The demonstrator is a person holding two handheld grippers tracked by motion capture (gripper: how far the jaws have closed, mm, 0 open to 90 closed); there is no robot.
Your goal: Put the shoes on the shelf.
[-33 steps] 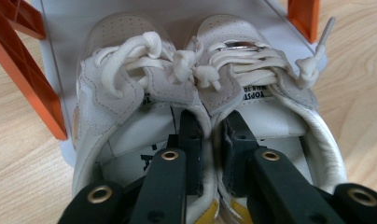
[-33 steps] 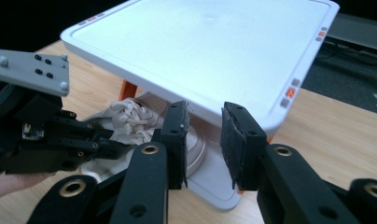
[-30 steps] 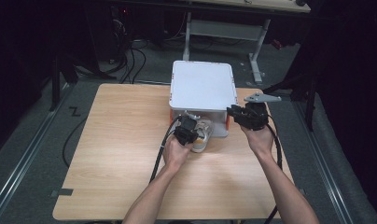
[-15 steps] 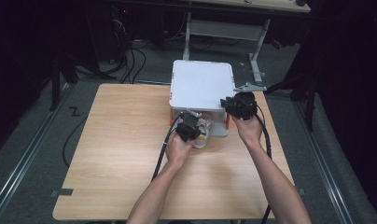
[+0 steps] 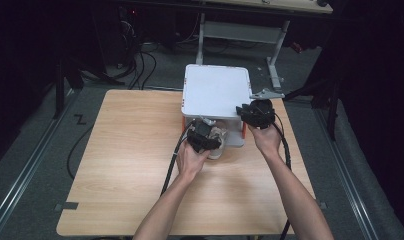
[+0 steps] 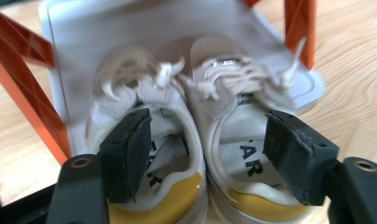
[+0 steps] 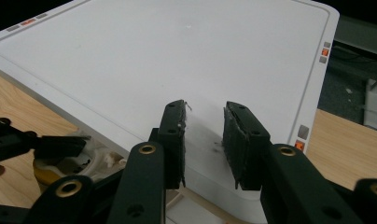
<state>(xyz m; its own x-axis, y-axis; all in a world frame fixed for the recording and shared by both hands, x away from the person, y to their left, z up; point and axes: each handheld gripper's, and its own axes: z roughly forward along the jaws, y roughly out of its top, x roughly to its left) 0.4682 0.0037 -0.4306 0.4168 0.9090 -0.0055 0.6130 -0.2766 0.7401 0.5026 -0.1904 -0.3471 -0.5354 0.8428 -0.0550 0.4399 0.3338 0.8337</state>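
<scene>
A pair of white sneakers (image 6: 196, 93) with yellow heels sits on the low white shelf (image 6: 130, 28) of a white box (image 5: 217, 90) with orange legs (image 6: 28, 84). My left gripper (image 6: 210, 140) is open wide over the heels, one jaw in the left shoe's opening and the other at the right shoe's outer side. From above, that left gripper (image 5: 208, 141) is at the box's front, with the sneakers (image 5: 217, 151) just under it. My right gripper (image 7: 204, 112) hovers over the box top (image 7: 168, 51) near its front right corner, jaws a narrow gap apart with nothing between them. The same right gripper (image 5: 245, 111) shows from above.
The box stands at the far middle of a wooden table (image 5: 130, 150), with bare wood to the left and front. Cables (image 5: 135, 60) lie on the floor beyond the table, beside a desk frame (image 5: 240, 30).
My right gripper has moved left and forward from beside the box onto its front right corner. The left gripper has stayed at the sneakers.
</scene>
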